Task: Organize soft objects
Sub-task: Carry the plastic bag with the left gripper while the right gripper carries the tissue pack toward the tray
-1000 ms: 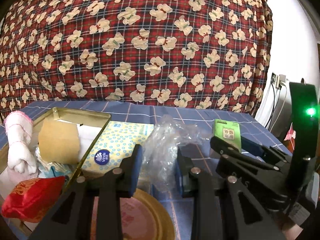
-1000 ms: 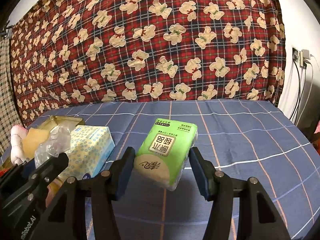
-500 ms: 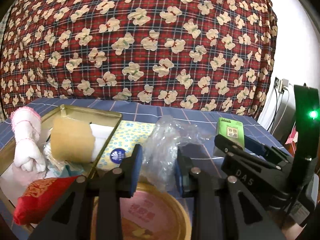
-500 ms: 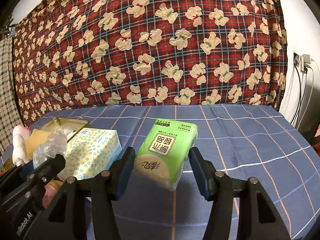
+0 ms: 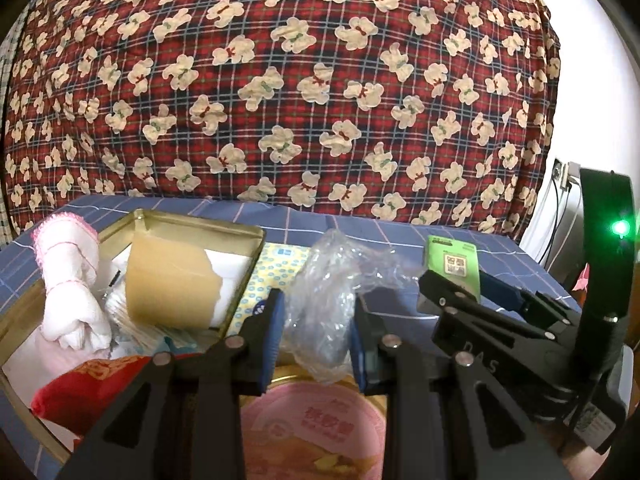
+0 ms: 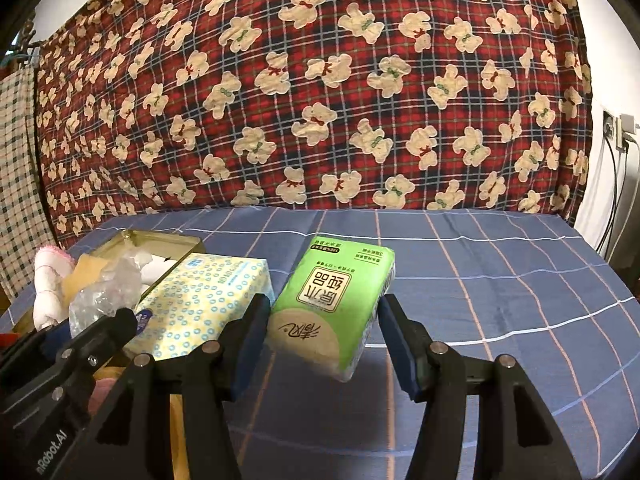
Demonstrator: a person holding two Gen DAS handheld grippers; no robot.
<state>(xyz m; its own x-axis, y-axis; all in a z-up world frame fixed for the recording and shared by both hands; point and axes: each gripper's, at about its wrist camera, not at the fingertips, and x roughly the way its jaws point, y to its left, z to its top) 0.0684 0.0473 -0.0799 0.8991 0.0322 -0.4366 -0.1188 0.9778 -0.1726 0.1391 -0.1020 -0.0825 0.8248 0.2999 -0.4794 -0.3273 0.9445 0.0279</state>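
We see the left gripper (image 5: 318, 332) pinching a crinkled clear plastic bag (image 5: 328, 300) beside the gold metal tin (image 5: 240, 236). The right gripper (image 6: 320, 340) clamps its 2 fingers on a soft, green, rectangular tissue pack (image 6: 336, 304) above the checked blue surface (image 6: 500, 280).

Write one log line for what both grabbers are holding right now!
left gripper: shut on clear plastic bag | right gripper: shut on green tissue pack | gold tin: open
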